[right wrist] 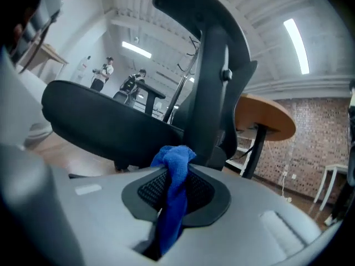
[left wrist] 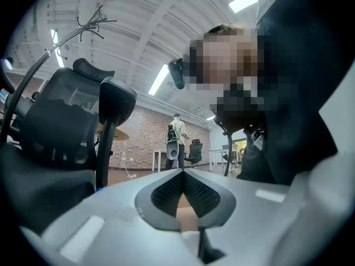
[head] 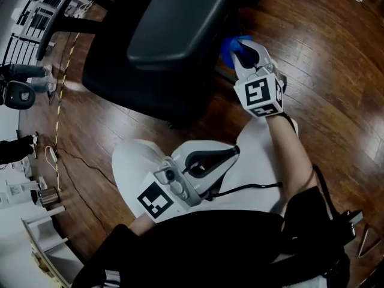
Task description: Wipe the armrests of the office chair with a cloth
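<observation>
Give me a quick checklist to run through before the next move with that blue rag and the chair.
1. Rag gripped: the right gripper is shut on the blue rag. Ok.
2. Rag sticking out enough to wipe: only a small bunch shows past the jaws. Cannot tell.
3. Rag touching an armrest: in the head view it sits beside the chair, with no contact visible. Not ok.
4. Armrest found: one padded armrest shows in the left gripper view. Ok.
5. Left gripper out of the way: shut, empty, held near the person's lap. Ok.
</observation>
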Tool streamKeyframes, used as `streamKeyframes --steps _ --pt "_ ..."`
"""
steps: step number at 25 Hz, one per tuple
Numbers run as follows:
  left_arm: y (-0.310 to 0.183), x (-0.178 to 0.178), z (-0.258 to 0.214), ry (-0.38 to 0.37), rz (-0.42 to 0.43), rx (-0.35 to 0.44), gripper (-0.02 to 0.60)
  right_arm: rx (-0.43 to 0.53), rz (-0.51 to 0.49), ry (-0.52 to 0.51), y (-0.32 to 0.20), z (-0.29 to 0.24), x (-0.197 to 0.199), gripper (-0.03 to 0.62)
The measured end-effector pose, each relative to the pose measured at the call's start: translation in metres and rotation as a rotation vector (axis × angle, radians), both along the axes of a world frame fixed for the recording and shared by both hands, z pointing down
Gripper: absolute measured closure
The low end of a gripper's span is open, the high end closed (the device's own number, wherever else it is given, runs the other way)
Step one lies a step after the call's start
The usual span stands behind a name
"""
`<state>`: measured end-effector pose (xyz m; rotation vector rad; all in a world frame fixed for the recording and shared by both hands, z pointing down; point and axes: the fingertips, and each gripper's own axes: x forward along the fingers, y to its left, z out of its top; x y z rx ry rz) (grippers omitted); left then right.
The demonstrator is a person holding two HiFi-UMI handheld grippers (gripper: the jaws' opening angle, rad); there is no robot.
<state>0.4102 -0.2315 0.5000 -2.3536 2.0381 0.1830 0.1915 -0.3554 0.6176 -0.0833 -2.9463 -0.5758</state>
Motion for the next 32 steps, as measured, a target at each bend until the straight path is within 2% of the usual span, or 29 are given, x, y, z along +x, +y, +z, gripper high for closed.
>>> streamKeyframes --steps 3,4,6,7,9,11,14,17,22,27,30,32 --pt "-0.005 -0.001 0.008 -0.009 -0.013 -0.021 0.577 -0.165 0.017 -0.013 -0.009 -0.008 0.006 0.546" --pt "-0.006 -0.002 0.01 -0.008 -0.02 -0.027 0.577 -0.2 0.01 -0.074 -0.009 -0.026 0.015 0.546" --pt "-0.008 -0.001 0.012 0.004 -0.035 -0.031 0.577 -0.242 -0.035 -0.29 -0.003 -0.087 0.042 0.545" --pt "-0.008 -0.002 0.013 0.01 -0.042 -0.03 0.577 -0.242 -0.049 -0.389 -0.001 -0.12 0.056 0.545" --pt "-0.008 -0.005 0.015 0.014 -0.051 -0.032 0.577 -0.164 -0.051 -0.501 0.004 -0.17 0.07 0.545" --pt "-0.007 -0.007 0.02 0.014 -0.055 -0.04 0.577 -0.084 -0.077 -0.556 0.013 -0.201 0.065 0.545" --pt "-0.007 -0.005 0.024 0.012 -0.05 -0.055 0.577 -0.056 -0.075 -0.596 0.02 -0.221 0.053 0.545" --pt "-0.008 -0.002 0.023 0.022 -0.053 -0.05 0.577 0.01 0.008 -0.539 0.009 -0.201 0.05 0.546" --pt "-0.005 -0.003 0.022 0.03 -0.051 -0.041 0.577 0.106 0.028 -0.301 -0.007 -0.115 0.031 0.546" --pt "-0.006 0.001 0.018 0.021 -0.064 -0.031 0.577 -0.029 0.087 -0.165 -0.033 -0.043 0.016 0.546" --pt "-0.008 0.0 0.014 0.0 -0.077 -0.022 0.577 -0.052 0.085 -0.043 -0.041 -0.012 0.008 0.546" --pt "-0.009 -0.002 0.017 0.002 -0.079 -0.026 0.577 -0.057 0.074 -0.031 -0.042 -0.015 0.009 0.546"
